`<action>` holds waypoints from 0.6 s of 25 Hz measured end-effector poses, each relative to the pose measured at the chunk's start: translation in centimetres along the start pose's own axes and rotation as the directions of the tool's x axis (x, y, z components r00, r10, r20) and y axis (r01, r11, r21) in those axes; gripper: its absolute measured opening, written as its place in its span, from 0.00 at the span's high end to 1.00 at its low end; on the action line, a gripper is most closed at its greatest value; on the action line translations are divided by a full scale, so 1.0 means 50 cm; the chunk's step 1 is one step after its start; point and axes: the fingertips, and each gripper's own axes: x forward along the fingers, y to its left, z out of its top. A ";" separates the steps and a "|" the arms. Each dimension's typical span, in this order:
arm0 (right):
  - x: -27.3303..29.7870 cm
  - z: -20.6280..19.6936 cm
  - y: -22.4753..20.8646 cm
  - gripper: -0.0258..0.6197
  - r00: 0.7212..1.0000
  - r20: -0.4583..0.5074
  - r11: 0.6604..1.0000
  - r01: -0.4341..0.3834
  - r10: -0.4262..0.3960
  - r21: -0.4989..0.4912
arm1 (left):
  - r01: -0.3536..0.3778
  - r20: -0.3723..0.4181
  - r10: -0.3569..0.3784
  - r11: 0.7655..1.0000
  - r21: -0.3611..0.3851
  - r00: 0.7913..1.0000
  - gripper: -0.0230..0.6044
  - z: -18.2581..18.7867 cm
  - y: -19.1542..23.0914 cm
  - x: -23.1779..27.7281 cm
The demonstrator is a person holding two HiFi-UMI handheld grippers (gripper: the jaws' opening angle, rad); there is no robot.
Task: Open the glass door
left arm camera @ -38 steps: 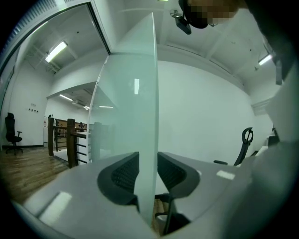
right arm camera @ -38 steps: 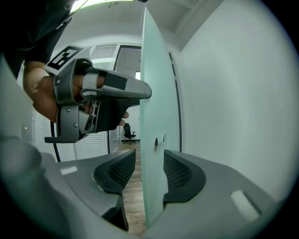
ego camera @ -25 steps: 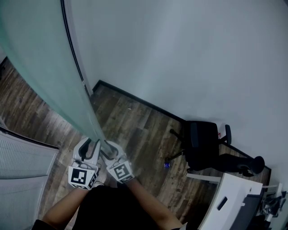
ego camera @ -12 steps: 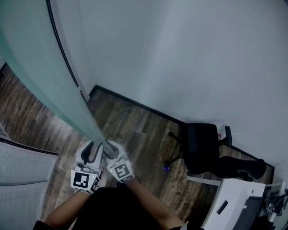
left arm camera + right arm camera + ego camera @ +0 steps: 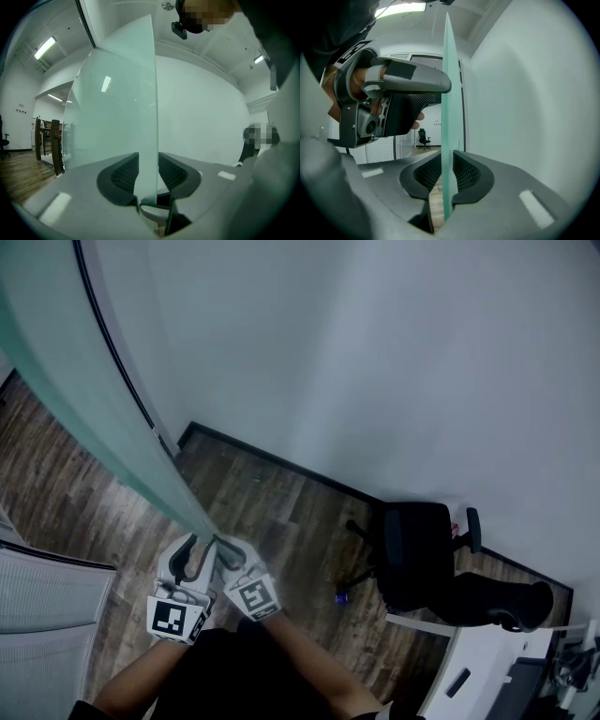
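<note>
The glass door runs as a greenish pane from the top left down to both grippers. My left gripper and right gripper sit side by side on its free edge. In the left gripper view the glass door stands edge-on between the jaws of the left gripper. Those jaws have just been opening and a thin gap shows at the right pad. In the right gripper view the right gripper has just been closing, and both pads now press on the glass door.
A white wall with a black skirting stands right behind the door. On the wood floor is a black office chair, with a white desk at the lower right. A white slatted panel is at the left.
In the head view the door and its dark frame line have swung to the left. Both grippers have stayed on the door's edge and moved with it. The right jaws look narrower.
</note>
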 end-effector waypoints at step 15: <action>-0.025 -0.006 -0.142 0.88 0.998 -0.010 0.998 0.064 -0.064 -0.001 | 0.065 0.059 -0.059 0.992 -0.105 0.997 0.96 -0.002 -0.065 0.029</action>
